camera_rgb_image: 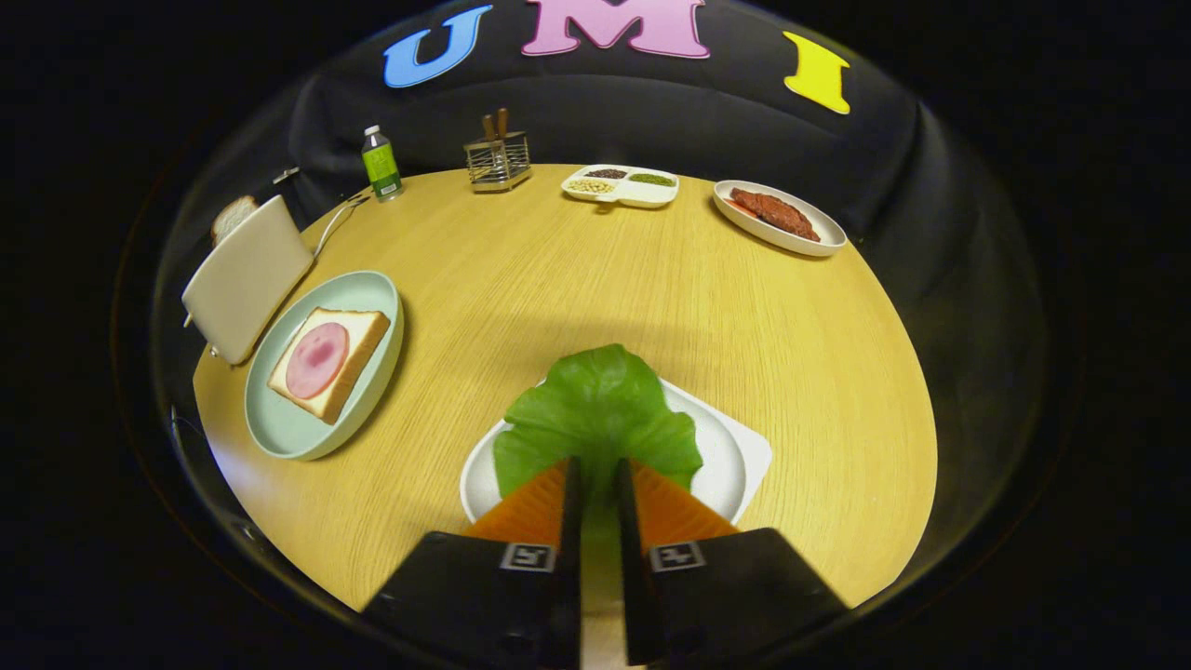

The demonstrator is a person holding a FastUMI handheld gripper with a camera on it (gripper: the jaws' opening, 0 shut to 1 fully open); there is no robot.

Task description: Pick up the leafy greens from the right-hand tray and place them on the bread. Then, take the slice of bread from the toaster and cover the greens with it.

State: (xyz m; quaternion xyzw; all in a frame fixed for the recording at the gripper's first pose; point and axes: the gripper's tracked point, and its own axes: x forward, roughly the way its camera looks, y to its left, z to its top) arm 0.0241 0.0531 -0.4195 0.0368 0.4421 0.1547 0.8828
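Note:
A green lettuce leaf (595, 414) lies over the white tray (735, 456) near the table's front edge, its far tip reaching past the tray's rim. My gripper (600, 465) is shut on the leaf's near end, and green shows in the narrow gap between the fingers. To the left, a slice of bread (327, 365) topped with a round pink ham slice rests on a pale green plate (279, 433). Behind that plate stands a cream toaster (247, 274) with a slice of bread (231, 217) sticking out of its top.
Along the far edge of the round wooden table (595, 270) stand a green-labelled bottle (381, 163), a wire holder (498, 160) with wooden handles, a divided white dish (621, 185) of grains, and a white plate with meat (777, 216). A cord runs from the toaster.

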